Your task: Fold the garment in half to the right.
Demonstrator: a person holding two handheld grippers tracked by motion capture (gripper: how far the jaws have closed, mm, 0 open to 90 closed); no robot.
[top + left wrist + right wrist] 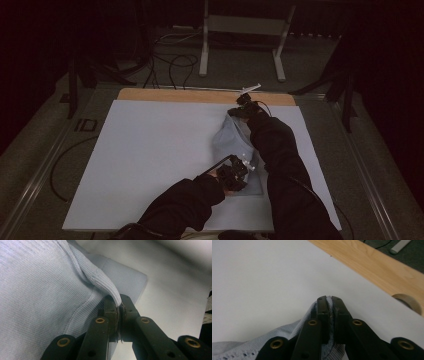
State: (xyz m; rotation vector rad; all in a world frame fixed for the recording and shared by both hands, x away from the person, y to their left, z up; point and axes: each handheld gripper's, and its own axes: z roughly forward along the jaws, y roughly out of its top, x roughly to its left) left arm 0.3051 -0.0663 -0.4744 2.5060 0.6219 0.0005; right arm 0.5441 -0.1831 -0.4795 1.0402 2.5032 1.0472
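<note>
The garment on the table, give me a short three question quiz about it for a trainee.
1. True or false: both grippers are shut on the garment.
2. Which part does the left gripper pinch? A) a ribbed edge B) a button C) a zip
3. Fill in: the far edge of the table, past the white sheet, is bare ____.

Key
1. True; the right gripper also clamps knit fabric between closed jaws.
2. A.
3. Wood.
</note>
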